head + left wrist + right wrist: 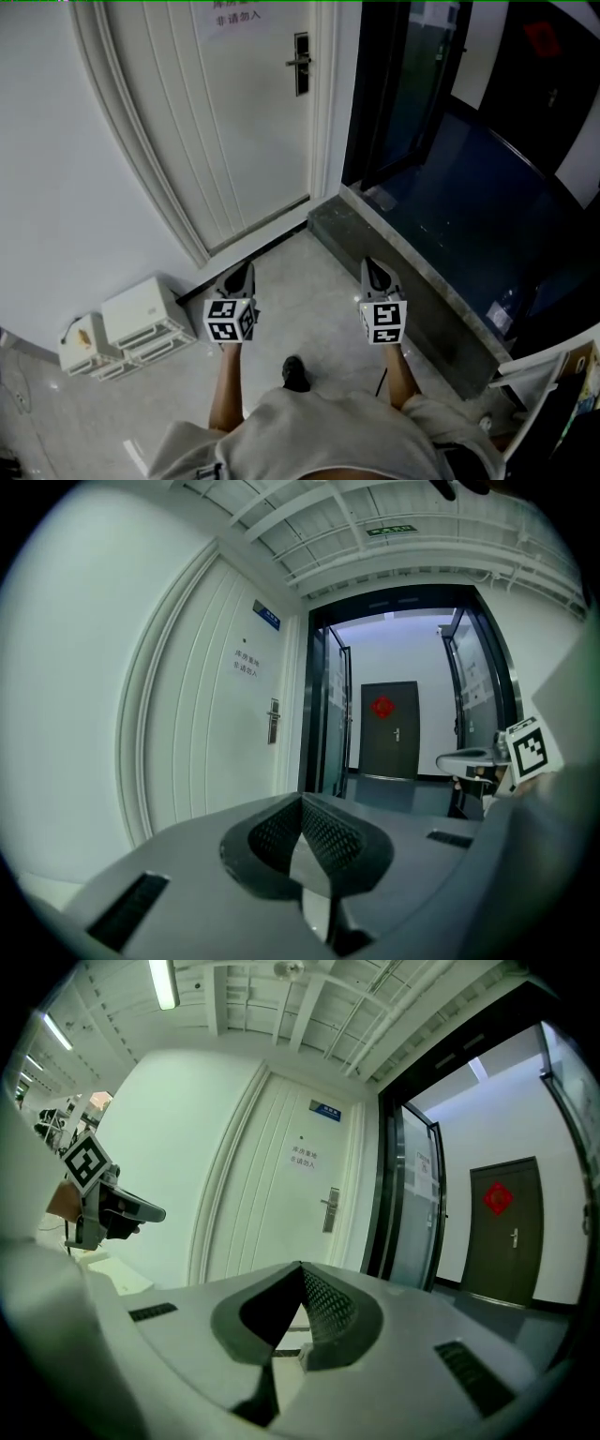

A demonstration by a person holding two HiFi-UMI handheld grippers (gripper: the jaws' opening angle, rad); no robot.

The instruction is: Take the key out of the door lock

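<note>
In the head view a person stands on a pale tiled floor (309,281) with both forearms stretched forward, one gripper in each hand. The left claw (246,268) sits at lower centre-left and the right claw (372,266) at lower centre-right, level with each other and well apart. Both point toward the wall ahead. The left gripper view shows the left claw (302,799) with its mesh pads pressed together at the tip and nothing between them. The right gripper view shows the right claw (301,1267) closed tip to tip in the same way and empty. A white door (225,122) fills the upper left-centre of the head view, shut in its frame and well apart from both claws. Its door lock (301,64), a dark plate with a lever handle, lies near the top centre. It also appears mid-frame in the left gripper view (273,722) and the right gripper view (329,1209). The key is too small to make out in any view, so whether it sits in the lock cannot be told. A paper notice (232,16) hangs on the door at the top edge. Two white boxes (141,314) stand against the wall at lower left. To the right of the door a dark glass doorway (403,84) opens above a grey stone threshold (412,281). Through it the left gripper view shows a dark door with a red ornament (382,706).
</note>
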